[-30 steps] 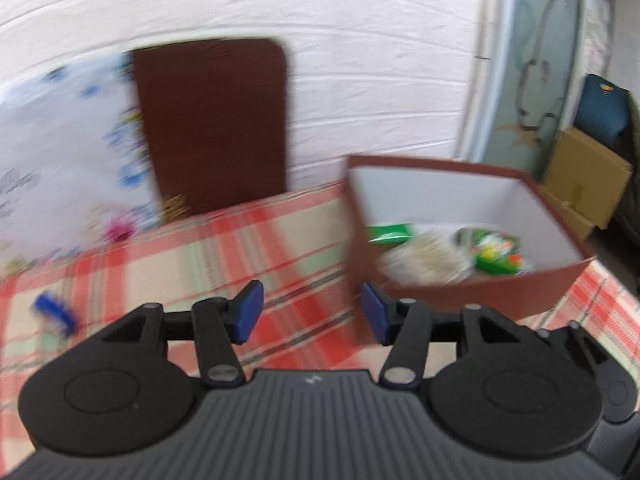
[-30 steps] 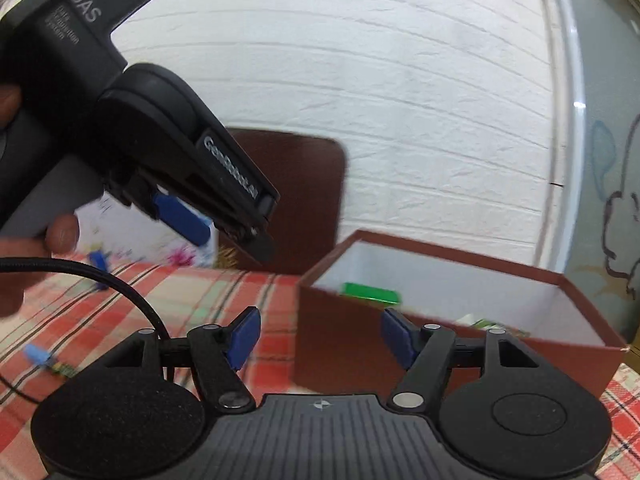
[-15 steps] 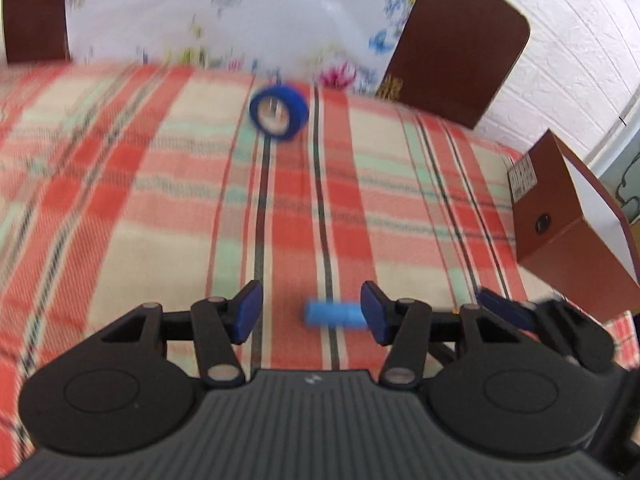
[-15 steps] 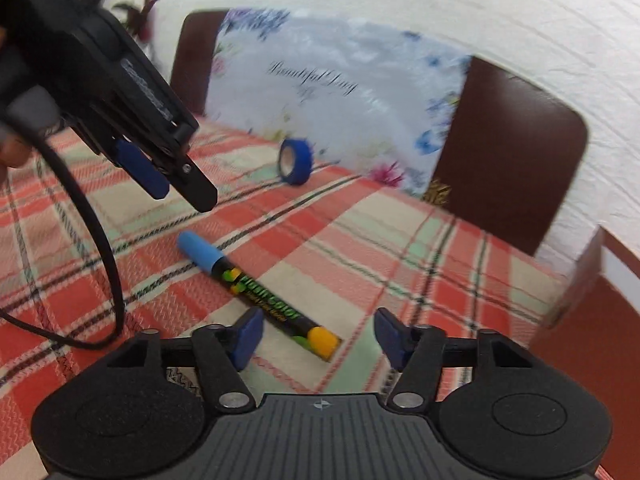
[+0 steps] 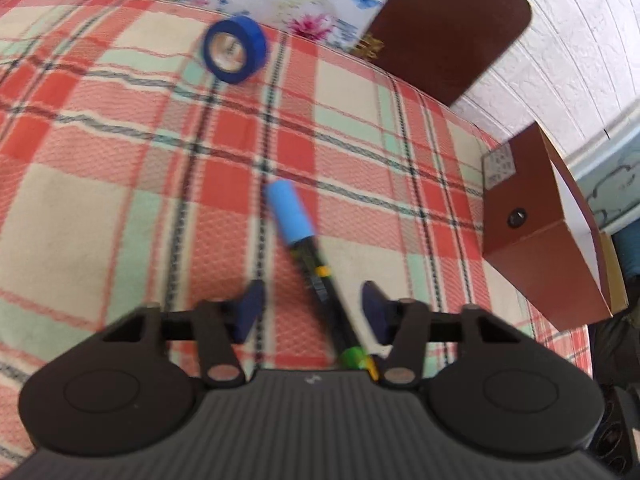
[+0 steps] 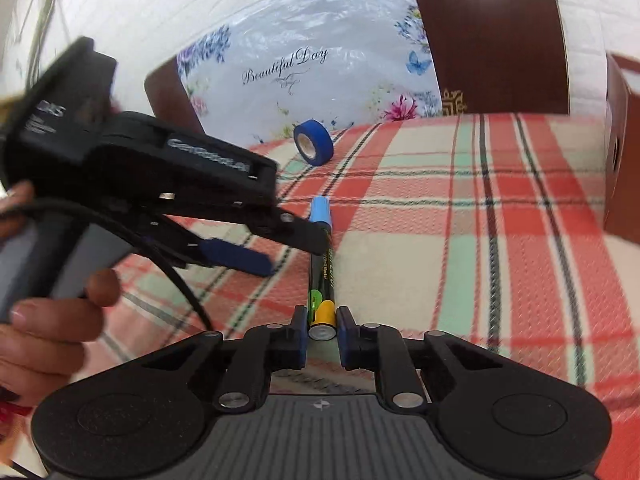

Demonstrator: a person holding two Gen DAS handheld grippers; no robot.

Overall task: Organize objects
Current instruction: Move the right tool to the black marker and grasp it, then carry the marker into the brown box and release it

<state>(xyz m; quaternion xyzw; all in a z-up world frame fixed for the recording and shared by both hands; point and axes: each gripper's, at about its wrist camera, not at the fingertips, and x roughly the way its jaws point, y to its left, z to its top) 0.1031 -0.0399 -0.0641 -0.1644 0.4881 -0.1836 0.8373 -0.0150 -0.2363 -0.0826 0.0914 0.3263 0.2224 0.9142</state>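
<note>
A marker with a light blue cap point(image 5: 290, 216) and black body point(image 6: 321, 276) lies along the plaid tablecloth point(image 5: 100, 200). My right gripper point(image 6: 322, 334) is shut on its yellow tail end, pads pressing both sides. My left gripper point(image 5: 312, 314) straddles the marker's body, jaws closing. The body runs nearer the right finger point(image 5: 376, 314), and neither pad presses on it. From the right wrist view, the left gripper point(image 6: 290, 254) hovers over the marker just behind the cap. A blue tape roll point(image 5: 234, 50) point(image 6: 313, 142) stands on edge farther back.
An open brown box point(image 5: 536, 216) point(image 6: 620, 160) sits at the table's right end. Two brown chair backs point(image 6: 492, 36) and a floral plastic sheet point(image 6: 300, 64) line the far edge before a white brick wall. A hand point(image 6: 52, 316) holds the left gripper; its cable point(image 6: 188, 292) trails over the cloth.
Both views swung from the box down to the tablecloth. The right jaws closed on the marker's tail end. The left gripper dropped over the marker and its jaws narrowed.
</note>
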